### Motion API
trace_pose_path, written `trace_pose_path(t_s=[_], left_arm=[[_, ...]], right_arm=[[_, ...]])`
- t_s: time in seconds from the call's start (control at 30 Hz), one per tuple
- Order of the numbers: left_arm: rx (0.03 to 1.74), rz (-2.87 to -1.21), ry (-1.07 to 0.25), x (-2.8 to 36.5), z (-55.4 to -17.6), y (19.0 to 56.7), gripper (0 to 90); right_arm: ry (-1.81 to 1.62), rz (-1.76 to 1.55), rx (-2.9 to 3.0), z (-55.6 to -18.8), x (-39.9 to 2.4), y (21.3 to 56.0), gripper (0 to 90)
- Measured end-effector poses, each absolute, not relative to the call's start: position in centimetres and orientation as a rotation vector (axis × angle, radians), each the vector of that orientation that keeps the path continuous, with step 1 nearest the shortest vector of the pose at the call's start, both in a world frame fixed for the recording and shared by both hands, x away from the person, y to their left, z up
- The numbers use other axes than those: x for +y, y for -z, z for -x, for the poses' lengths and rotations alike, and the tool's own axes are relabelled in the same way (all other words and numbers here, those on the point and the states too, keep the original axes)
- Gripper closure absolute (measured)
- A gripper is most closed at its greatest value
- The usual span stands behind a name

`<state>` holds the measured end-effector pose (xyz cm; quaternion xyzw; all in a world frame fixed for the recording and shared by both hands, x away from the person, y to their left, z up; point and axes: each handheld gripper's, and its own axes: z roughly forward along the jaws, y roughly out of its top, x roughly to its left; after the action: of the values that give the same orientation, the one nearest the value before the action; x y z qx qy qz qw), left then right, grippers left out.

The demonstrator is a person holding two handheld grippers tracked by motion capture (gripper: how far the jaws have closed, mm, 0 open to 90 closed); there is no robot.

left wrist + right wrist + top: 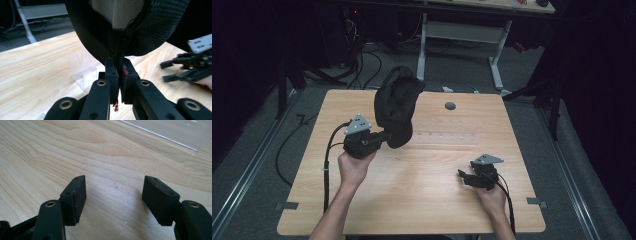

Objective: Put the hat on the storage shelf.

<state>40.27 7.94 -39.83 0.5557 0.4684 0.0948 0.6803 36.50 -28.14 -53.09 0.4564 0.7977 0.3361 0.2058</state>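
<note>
A black cap (396, 104) with a mesh panel hangs upright above the middle of the wooden table (412, 200). My left gripper (388, 136) is shut on the cap's lower edge. In the left gripper view the jaws (119, 68) pinch a fold of the cap's black fabric (100, 30). My right gripper (463, 176) hovers low over the front right of the table, open with nothing between its pads (113, 195). It also appears open at the right of the left gripper view (167, 71).
A clear plastic stand (83, 68) rests on the table under the cap, and its edge (175, 130) lies ahead of the right gripper. A dark round hole (450, 105) marks the table's far side. A white-legged desk (462, 35) and floor cables (367, 65) lie beyond.
</note>
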Motion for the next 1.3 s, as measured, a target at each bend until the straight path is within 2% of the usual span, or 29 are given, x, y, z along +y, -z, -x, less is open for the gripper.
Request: trace_pose_path(t_s=[0.73, 1.3], left_arm=[[1.083, -1.268, -0.311, 5.7, -43.8, 41.6, 86.2], [1.126, -1.297, -0.279, 4.8, -44.4, 44.2, 85.4]], right_arm=[[-0.936, -1.274, 2.225, -36.5, -28.1, 53.1, 35.6], [-0.936, -1.274, 2.225, -36.4, -28.1, 53.1, 34.9]])
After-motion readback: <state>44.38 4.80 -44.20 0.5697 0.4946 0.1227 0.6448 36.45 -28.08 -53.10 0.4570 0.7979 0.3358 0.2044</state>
